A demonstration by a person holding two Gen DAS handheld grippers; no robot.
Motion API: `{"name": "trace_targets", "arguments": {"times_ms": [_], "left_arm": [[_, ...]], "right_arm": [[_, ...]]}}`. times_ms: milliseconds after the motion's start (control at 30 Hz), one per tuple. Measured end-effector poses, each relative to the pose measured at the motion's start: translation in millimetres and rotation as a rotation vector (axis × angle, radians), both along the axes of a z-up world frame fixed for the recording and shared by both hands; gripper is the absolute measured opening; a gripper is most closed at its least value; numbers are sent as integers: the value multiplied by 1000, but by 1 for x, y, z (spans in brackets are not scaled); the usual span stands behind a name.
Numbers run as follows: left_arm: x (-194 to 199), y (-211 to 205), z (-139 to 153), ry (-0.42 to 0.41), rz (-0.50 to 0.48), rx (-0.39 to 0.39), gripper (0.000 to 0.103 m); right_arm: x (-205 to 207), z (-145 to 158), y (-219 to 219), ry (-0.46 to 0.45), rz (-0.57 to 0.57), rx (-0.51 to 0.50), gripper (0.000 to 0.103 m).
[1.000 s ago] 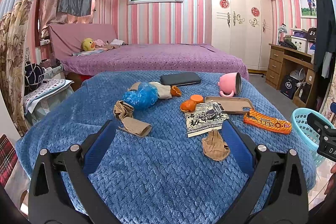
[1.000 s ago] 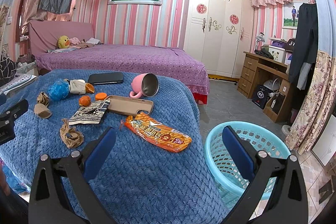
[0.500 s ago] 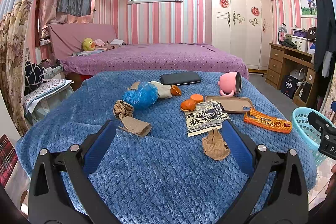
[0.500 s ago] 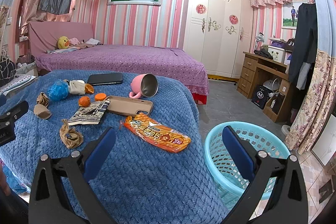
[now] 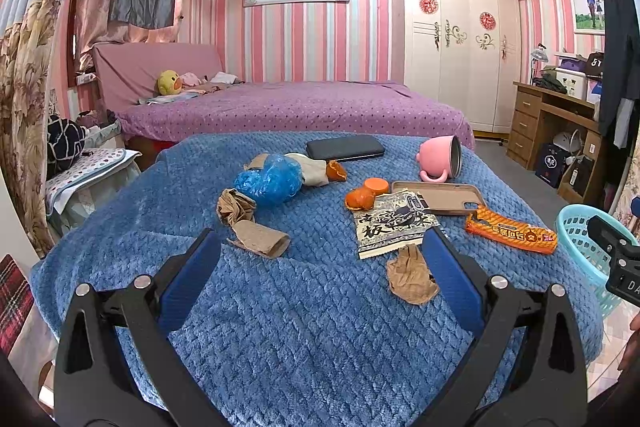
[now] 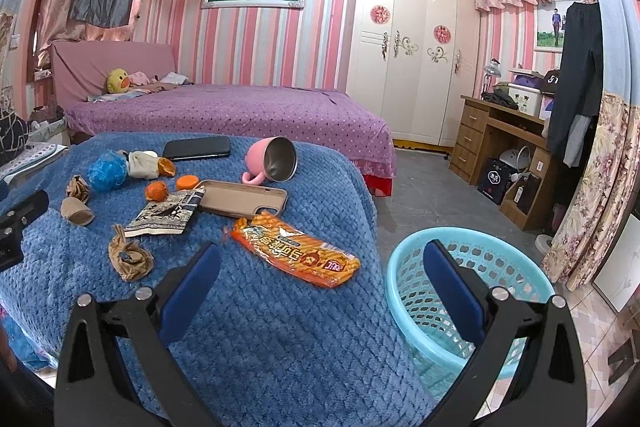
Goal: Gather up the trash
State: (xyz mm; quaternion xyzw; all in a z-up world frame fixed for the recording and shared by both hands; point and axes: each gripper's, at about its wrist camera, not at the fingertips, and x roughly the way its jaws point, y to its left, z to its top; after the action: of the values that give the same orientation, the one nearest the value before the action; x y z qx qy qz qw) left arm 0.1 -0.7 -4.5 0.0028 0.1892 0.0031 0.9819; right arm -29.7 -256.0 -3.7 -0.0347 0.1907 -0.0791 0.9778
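Trash lies scattered on a blue blanket: an orange snack wrapper, a black-and-white printed packet, a crumpled brown wad, a blue plastic ball, orange peel and a brown paper roll. A light blue basket stands on the floor to the right of the blanket. My left gripper hovers open over the near blanket, nothing between its fingers. My right gripper is open above the wrapper and the basket's left rim.
A pink mug lies on its side beside a tan phone case and a black phone. Behind is a purple bed. A wooden desk and white wardrobe stand at the right.
The right gripper's view has drifted slightly; the wrapper and basket sit a little lower-left in frame. The left view is nearly unchanged. Both grippers stay open.
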Motion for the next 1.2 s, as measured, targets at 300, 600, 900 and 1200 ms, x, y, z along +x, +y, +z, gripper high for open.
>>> {"name": "trace_targets", "arguments": {"times_ms": [300, 600, 900, 1200], "left_arm": [[0, 2, -4, 4, 1, 0, 98], [-2, 2, -8, 5, 6, 11, 98], [-1, 0, -9, 10, 13, 28, 98], [-2, 2, -7, 11, 27, 33, 98]], "right_arm": [[-1, -3, -1, 2, -8, 2, 99], [1, -6, 1, 4, -14, 8, 99], [1, -7, 0, 0, -25, 12, 99], [0, -8, -4, -7, -40, 23, 99]]}}
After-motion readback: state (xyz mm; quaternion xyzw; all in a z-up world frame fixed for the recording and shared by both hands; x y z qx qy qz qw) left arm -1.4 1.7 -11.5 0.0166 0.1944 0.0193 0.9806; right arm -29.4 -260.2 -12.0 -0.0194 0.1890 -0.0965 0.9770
